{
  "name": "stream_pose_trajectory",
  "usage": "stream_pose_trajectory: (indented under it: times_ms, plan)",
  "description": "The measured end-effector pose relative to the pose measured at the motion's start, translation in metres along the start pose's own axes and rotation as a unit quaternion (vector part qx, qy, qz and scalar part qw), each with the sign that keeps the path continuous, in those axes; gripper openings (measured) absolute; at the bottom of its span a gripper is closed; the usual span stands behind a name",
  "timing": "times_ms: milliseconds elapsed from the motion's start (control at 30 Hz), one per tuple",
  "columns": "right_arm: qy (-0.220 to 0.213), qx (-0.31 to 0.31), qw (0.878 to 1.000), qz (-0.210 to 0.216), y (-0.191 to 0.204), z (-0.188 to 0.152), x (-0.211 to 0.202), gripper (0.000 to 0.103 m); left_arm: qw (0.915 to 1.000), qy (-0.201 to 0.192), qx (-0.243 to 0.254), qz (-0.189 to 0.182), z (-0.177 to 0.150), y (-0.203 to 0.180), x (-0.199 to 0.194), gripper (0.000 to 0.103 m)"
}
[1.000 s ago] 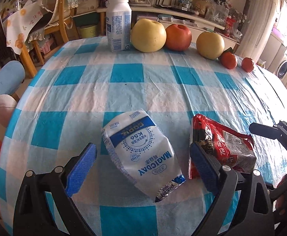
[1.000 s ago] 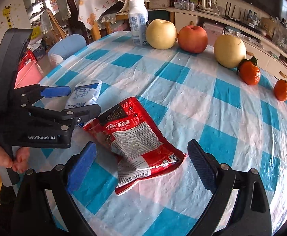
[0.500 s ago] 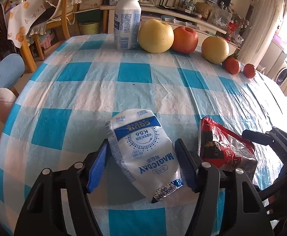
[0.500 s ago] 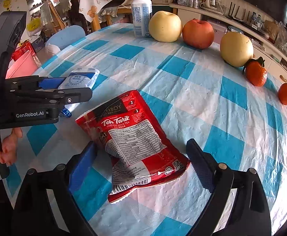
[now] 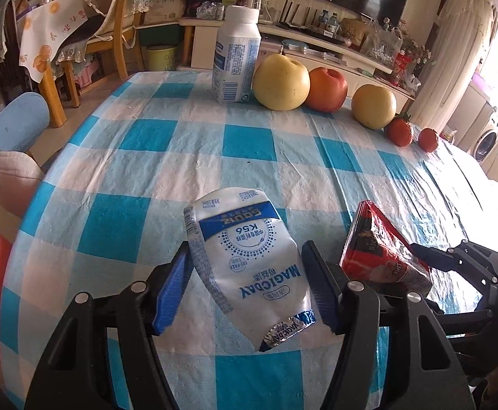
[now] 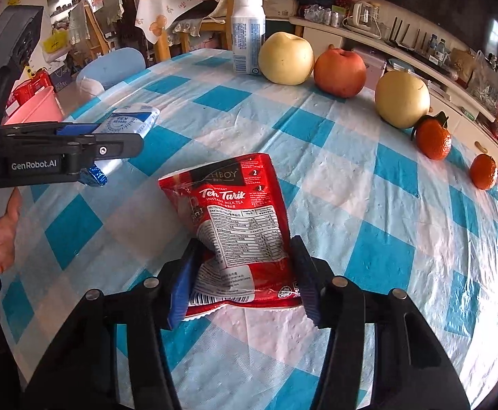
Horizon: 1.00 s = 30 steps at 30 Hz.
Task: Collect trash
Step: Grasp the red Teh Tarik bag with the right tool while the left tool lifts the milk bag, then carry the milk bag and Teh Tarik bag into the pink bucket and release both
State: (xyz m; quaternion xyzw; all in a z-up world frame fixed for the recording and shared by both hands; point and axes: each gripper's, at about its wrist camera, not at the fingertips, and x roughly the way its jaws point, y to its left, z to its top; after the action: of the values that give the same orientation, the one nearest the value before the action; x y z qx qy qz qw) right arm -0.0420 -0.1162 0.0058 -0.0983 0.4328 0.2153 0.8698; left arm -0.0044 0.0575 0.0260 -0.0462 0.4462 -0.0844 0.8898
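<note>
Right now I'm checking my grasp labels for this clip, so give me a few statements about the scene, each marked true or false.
1. The left gripper is closed on the white MAGICDAY milk pouch. True.
2. The right gripper hangs open over bare tablecloth. False: it pinches the red Teh Tarik milk tea packet.
3. The milk bottle lies on its side. False: it stands upright beside a yellow pear.
4. Two small oranges sit at the table's edge. True.
</note>
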Motion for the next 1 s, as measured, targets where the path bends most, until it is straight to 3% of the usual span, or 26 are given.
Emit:
stream_pose_trajectory:
  times_ms: [400, 1000]
  plan:
    - [-0.033, 0.016, 0.999, -0.036, -0.002, 0.001, -0.01, 0.05, 0.9995, -0.031, 0.008, 0.001, -0.001, 0.015, -0.026, 0.065]
    - [-0.058, 0.064, 0.996, -0.012, 0.018, 0.005, -0.03, 0.05, 0.9953, -0.083, 0.004, 0.051, 0.006, 0.052, -0.066, 0.065]
